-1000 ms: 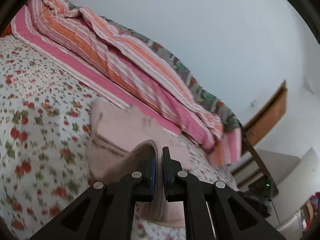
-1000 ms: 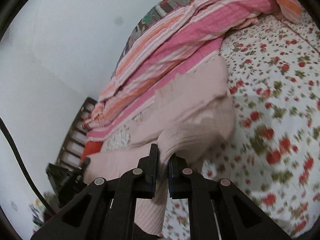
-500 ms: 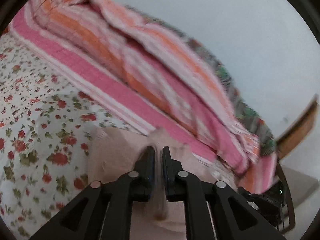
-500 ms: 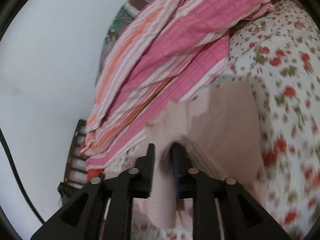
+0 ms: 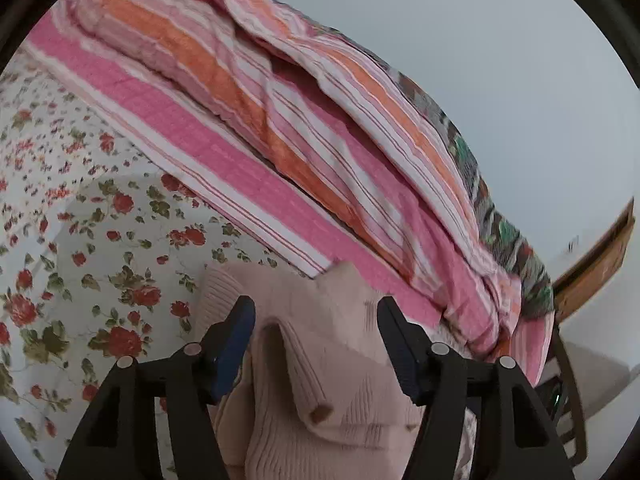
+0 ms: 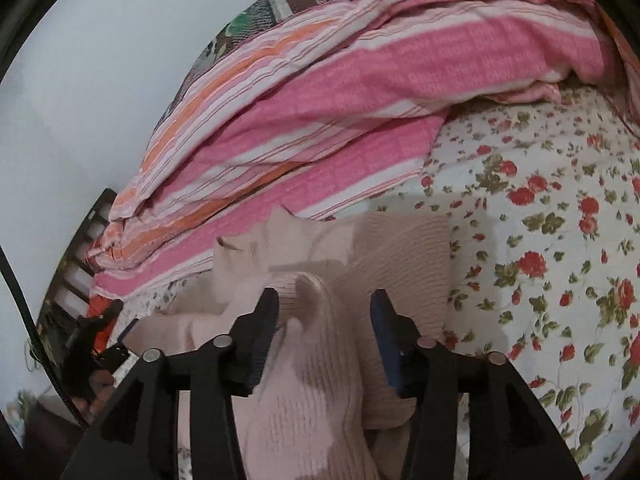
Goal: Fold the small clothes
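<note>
Pink ribbed sweater point(image 5: 320, 392) looks soft, light and floppy. Both left tongs point(image 5: 316, 320) and right tongs point(image 6: 324, 312) gape, gripping nothing. Pinch its folded edges.

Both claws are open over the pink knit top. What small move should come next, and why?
Probably lift both claws straight back off the pink knit top. The left claw and right claw stand open with fabric bunched loosely between the jaws, unclamped, so withdrawing clear lets the fold settle on the floral sheet.
</note>
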Action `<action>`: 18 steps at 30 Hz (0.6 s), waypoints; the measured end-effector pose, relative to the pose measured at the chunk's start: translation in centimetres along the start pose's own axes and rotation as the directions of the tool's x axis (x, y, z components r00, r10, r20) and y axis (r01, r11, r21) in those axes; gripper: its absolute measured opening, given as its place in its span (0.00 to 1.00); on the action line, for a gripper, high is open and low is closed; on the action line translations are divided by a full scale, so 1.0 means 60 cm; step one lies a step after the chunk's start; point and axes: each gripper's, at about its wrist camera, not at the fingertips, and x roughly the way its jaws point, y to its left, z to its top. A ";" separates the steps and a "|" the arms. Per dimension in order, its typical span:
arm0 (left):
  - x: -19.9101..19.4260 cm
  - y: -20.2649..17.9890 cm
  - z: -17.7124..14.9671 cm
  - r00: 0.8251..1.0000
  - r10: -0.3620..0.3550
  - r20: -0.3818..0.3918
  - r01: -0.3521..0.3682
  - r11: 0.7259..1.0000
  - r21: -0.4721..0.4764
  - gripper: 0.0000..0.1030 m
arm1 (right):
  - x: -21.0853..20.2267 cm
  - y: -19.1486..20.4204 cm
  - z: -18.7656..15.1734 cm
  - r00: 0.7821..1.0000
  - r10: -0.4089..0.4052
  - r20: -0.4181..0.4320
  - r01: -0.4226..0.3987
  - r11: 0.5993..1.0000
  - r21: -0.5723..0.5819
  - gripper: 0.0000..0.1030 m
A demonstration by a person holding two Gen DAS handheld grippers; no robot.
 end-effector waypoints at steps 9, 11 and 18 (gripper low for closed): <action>0.004 0.016 -0.034 0.998 -0.003 -0.062 0.006 0.999 0.053 0.60 | 0.079 0.040 0.015 0.989 -0.086 -0.124 0.068 0.988 -0.141 0.09; 0.010 0.025 -0.036 0.997 0.003 -0.071 0.000 0.999 0.036 0.60 | 0.046 0.051 0.021 0.999 -0.041 -0.011 0.038 0.982 -0.183 0.08; 0.010 0.020 -0.039 0.997 0.003 -0.078 0.001 0.999 0.053 0.60 | 0.037 -0.014 0.036 0.971 -0.235 0.041 0.236 0.972 -0.011 0.23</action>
